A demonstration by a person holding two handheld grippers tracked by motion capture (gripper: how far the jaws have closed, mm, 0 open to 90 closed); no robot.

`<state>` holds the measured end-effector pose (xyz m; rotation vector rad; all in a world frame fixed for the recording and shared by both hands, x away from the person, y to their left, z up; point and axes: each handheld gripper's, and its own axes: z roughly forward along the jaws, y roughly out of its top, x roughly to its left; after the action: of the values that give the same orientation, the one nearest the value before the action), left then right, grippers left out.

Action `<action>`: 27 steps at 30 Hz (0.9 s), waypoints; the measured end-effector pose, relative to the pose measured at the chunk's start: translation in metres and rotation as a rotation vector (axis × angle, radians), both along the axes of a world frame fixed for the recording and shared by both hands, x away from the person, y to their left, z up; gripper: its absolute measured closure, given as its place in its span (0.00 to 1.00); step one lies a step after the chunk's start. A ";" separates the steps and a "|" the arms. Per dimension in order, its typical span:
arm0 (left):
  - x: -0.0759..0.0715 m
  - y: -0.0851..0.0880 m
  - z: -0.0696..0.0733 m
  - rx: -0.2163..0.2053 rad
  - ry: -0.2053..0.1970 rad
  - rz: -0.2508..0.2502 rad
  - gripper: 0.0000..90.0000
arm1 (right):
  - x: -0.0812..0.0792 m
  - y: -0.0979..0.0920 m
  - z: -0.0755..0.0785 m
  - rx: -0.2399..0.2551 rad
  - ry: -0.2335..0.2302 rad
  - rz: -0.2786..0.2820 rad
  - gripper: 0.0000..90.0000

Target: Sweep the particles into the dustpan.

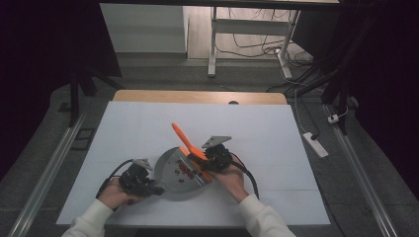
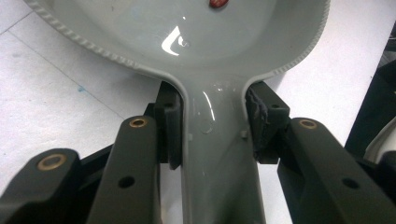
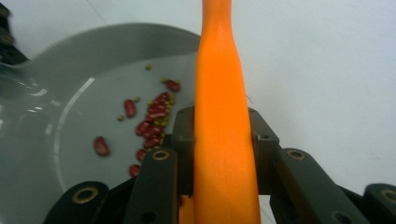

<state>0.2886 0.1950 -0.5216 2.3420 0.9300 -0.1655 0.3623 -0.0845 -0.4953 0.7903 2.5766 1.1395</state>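
Observation:
A grey dustpan (image 1: 168, 170) lies on the white table top near the front edge. My left gripper (image 1: 148, 187) is shut on its handle (image 2: 215, 140), with both pads pressed against the handle's sides. Several red beans (image 3: 152, 121) and small green ones lie in the pan (image 3: 70, 130), and one red bean (image 2: 218, 3) shows at the far side in the left gripper view. My right gripper (image 1: 210, 160) is shut on an orange tool (image 1: 183, 138). Its long handle (image 3: 224, 116) slants up and away to the left, while its lower end sits at the pan's right edge.
White sheeting covers the table (image 1: 257, 133), with a wooden strip (image 1: 197, 97) along the far edge. A power strip (image 1: 315, 144) lies on the floor to the right. White desk legs (image 1: 212, 49) and cables stand beyond the table.

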 end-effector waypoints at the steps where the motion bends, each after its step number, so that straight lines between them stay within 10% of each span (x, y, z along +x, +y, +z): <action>1: 0.000 0.000 0.000 0.000 0.000 0.000 0.69 | -0.001 0.001 0.000 0.012 0.005 0.004 0.78; 8: 0.000 0.000 0.000 0.000 -0.002 0.001 0.69 | -0.008 0.009 0.005 0.073 0.031 0.063 0.78; 27: 0.000 0.001 0.001 -0.009 -0.009 -0.001 0.69 | 0.012 -0.031 0.015 0.065 -0.048 -0.085 0.78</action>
<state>0.2885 0.1963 -0.5211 2.3333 0.9219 -0.1594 0.3745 -0.1152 -0.4803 0.8669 2.4534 1.2070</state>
